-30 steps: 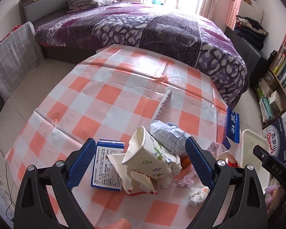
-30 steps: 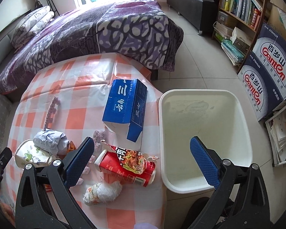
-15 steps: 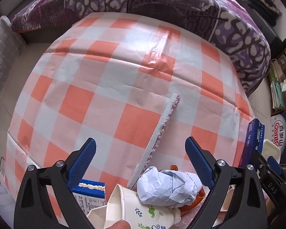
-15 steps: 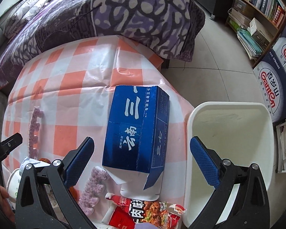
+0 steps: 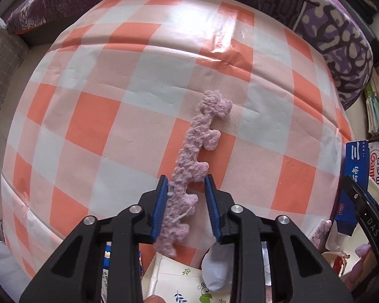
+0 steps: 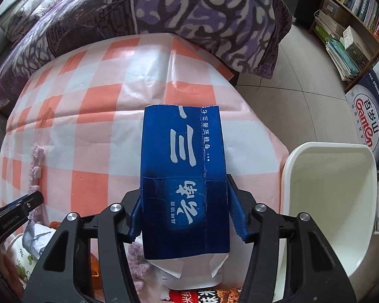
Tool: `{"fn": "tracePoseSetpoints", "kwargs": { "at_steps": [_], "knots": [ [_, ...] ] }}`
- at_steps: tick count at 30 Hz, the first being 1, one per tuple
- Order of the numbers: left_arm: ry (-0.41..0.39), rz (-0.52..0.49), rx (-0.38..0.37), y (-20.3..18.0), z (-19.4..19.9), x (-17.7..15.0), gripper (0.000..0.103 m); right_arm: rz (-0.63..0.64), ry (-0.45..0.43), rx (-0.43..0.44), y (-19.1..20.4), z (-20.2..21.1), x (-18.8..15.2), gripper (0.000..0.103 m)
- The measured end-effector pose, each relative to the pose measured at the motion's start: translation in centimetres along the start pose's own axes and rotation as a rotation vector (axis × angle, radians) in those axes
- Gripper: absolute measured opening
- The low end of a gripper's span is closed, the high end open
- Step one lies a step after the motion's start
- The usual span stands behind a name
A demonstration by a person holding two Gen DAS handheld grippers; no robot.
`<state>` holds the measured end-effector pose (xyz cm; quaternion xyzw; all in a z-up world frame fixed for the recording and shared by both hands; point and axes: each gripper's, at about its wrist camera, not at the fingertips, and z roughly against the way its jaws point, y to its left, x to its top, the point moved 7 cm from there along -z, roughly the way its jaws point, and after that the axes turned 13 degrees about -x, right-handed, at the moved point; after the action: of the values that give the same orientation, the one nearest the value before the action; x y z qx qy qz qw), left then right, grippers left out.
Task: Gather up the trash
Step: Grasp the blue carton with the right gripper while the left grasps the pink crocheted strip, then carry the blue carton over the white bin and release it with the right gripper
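My left gripper (image 5: 185, 202) had just closed on the fuzzy purple strip (image 5: 193, 166) lying on the checkered desk (image 5: 93, 116); my right gripper (image 6: 184, 212) had just closed around the blue carton (image 6: 183, 176) beside the white bin (image 6: 341, 202).

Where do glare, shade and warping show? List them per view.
Left wrist view: glare streaks along a crease of the tablecloth; fisheye bulges the squares; the purple fuzzy strip is sharp. Right wrist view: the blue box darkens toward its near end; the bookshelf bends.
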<state>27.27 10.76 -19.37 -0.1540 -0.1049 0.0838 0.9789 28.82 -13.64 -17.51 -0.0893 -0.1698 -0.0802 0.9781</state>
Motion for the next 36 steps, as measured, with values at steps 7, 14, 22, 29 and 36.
{"fn": "tracePoseSetpoints", "kwargs": {
  "at_steps": [7, 14, 22, 29, 36],
  "knots": [
    [-0.173, 0.028, -0.074, 0.9, 5.6, 1.1, 0.022, -0.028, -0.128, 0.11, 0.3, 4.4, 1.1, 0.052],
    [-0.338, 0.024, -0.12, -1.3, 9.5, 2.3, 0.022, -0.06, -0.234, 0.163, -0.8, 8.6, 1.6, 0.052],
    [-0.421, -0.025, -0.124, -4.4, 12.2, 1.4, 0.022, -0.102, -0.293, 0.135, -4.4, 10.9, 1.1, 0.053],
    [-0.416, -0.098, -0.118, -7.8, 12.4, -0.4, 0.022, -0.155, -0.238, 0.066, -9.4, 9.9, -0.2, 0.053],
    [-0.368, -0.182, -0.136, -12.0, 11.1, -2.7, 0.022, -0.215, -0.129, -0.012, -14.4, 7.6, -1.9, 0.054]
  ]
}}
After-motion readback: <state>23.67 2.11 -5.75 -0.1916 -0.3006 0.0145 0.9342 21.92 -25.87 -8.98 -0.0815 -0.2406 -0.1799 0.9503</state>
